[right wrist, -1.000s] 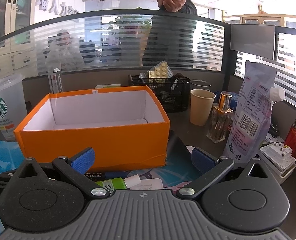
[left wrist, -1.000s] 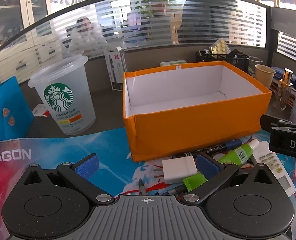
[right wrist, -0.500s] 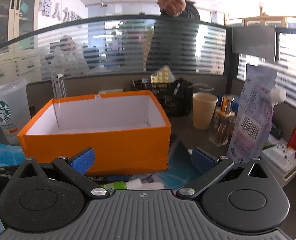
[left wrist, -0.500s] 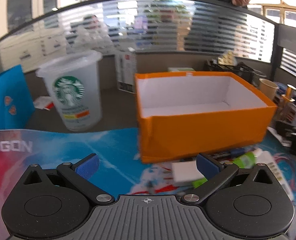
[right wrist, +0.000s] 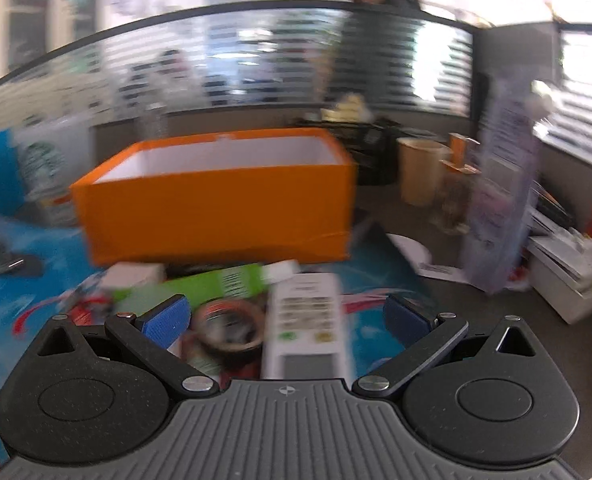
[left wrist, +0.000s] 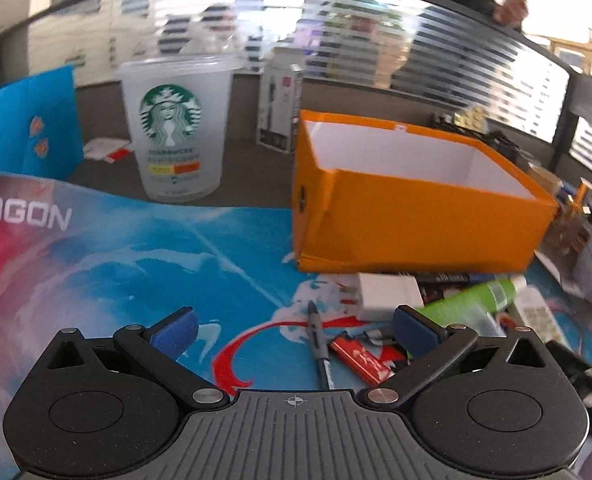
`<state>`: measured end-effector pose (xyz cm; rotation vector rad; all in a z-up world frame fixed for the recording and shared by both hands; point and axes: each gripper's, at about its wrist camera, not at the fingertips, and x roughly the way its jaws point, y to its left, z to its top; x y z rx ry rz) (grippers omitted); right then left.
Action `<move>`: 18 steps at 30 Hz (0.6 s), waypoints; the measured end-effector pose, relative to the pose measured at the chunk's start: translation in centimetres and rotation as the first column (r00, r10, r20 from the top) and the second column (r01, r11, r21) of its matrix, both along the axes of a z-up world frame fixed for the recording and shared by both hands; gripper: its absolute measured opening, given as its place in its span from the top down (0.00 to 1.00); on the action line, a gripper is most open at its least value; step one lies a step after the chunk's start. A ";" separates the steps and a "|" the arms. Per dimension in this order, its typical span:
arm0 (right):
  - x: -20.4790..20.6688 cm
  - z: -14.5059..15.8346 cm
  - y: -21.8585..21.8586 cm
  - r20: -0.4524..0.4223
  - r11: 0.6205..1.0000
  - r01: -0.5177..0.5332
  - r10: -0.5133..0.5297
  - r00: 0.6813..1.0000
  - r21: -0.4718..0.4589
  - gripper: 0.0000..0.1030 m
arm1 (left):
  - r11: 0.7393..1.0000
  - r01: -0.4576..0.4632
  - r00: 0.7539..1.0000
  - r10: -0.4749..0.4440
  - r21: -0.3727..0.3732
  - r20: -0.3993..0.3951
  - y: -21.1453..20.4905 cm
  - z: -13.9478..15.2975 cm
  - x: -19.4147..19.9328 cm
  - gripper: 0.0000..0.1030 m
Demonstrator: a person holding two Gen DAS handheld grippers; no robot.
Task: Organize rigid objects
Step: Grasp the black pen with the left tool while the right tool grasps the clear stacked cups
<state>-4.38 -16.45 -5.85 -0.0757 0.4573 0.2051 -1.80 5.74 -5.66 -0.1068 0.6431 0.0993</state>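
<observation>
The left gripper [left wrist: 293, 330] is held low over the blue and red printed desk mat [left wrist: 107, 264], pointed forward, its blue-padded fingers [left wrist: 175, 330] spread wide with nothing between them. The right gripper [right wrist: 283, 318] is likewise held low and level, its jaws released and wide apart, empty. In the left wrist view, an orange cardboard box with a white interior [left wrist: 412, 216] is seen at about 1 o'clock, standing open-topped on the mat; nothing can be made out inside it. Just before its near wall a cluster of small objects lies: a white rectangular block [left wrist: 388, 294], a green plastic tube with a white cap [left wrist: 472, 298], a black marker [left wrist: 446, 278] against the box's foot, a red lighter [left wrist: 358, 358] and a dark pen [left wrist: 318, 340] between the fingers at 12 o'clock. A translucent Starbucks cup [left wrist: 175, 128] stands upright at 11 o'clock, well apart from the box. The right wrist view is blurred; a white remote control [right wrist: 306, 320] is seen lying between the spread fingers, with a roll of tape [right wrist: 229, 326] just to its left and the green tube at 11 o'clock, the orange box beyond them at 12 o'clock. A paper cup [right wrist: 420, 170] stands at 1 o'clock beyond the box.
</observation>
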 end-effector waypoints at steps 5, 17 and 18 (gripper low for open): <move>-2.5 -1.6 4.1 0.127 0.981 -0.159 0.172 0.977 -0.107 0.00 | 1.000 -0.028 0.999 0.028 0.014 -0.025 0.6 -0.9 0.1 0.00; -0.2 -3.7 5.7 -0.020 0.972 -0.223 0.222 0.975 -0.073 0.16 | 0.998 0.069 0.995 -0.067 0.013 -0.077 0.1 -3.1 -0.3 0.00; 0.0 -4.0 5.7 -0.036 0.970 -0.234 0.232 0.972 -0.062 0.23 | 0.997 0.072 0.995 -0.070 0.020 -0.076 0.1 -3.2 -0.3 0.00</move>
